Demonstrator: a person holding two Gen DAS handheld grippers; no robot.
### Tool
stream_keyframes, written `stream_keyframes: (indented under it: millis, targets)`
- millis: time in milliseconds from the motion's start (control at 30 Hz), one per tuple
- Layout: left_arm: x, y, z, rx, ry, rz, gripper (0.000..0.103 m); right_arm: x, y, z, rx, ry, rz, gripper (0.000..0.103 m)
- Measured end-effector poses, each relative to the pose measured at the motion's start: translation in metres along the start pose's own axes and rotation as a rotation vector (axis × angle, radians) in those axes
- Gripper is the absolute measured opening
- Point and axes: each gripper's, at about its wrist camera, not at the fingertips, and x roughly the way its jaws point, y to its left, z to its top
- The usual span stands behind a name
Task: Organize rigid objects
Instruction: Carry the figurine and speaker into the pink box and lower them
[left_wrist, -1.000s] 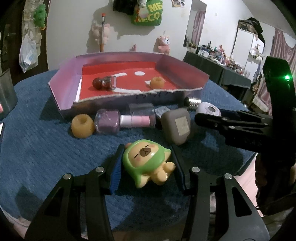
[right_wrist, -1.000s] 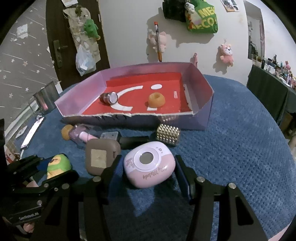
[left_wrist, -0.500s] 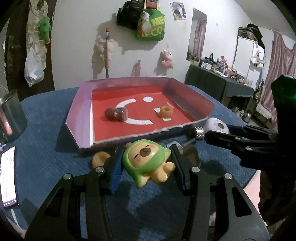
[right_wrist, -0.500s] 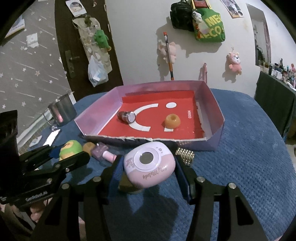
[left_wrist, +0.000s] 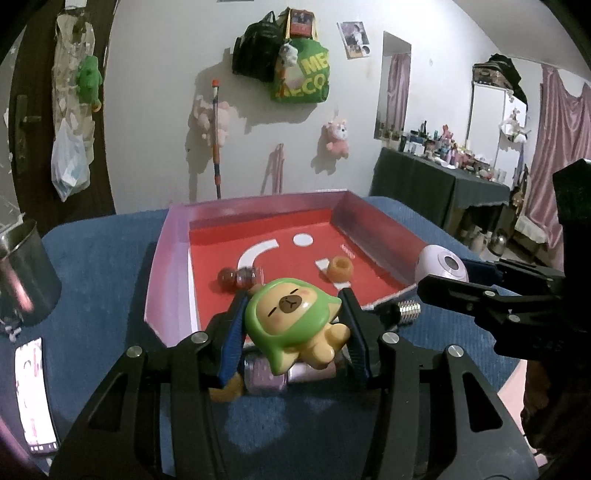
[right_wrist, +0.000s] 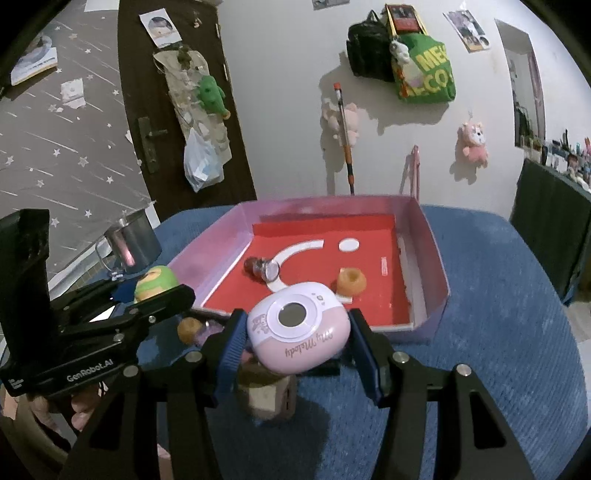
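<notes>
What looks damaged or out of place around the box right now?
The box's near wall is torn down to a ragged low edge. Inside, a small bottle lies tipped on its side on the red floor. Several items, including an orange ring, remain outside on the blue cloth.

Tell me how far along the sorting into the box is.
Done: a dark bottle and an orange ring lie in the box. In hand: the left gripper holds the green toy, the right gripper the pink case, both raised just before the box. Left: another ring, a brown case, a purple bottle and a screw-ended piece on the cloth.
</notes>
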Motion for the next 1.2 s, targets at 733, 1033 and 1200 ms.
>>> stream_keyframes:
  millis: [733, 1033, 1200]
  targets:
    - [0.039, 0.016, 0.042, -0.005, 0.082, -0.028, 0.046, 0.023, -0.007, 0.063, -0.072, 0.008, 0.019, 0.058]
    - [0.083, 0.039, 0.028, -0.077, 0.263, -0.047, 0.046, 0.071, -0.024, 0.054, -0.031, 0.180, 0.044, 0.058]
    - [0.101, 0.047, 0.019, -0.092, 0.341, -0.052, 0.046, 0.100, -0.039, 0.044, 0.030, 0.303, 0.069, 0.058]
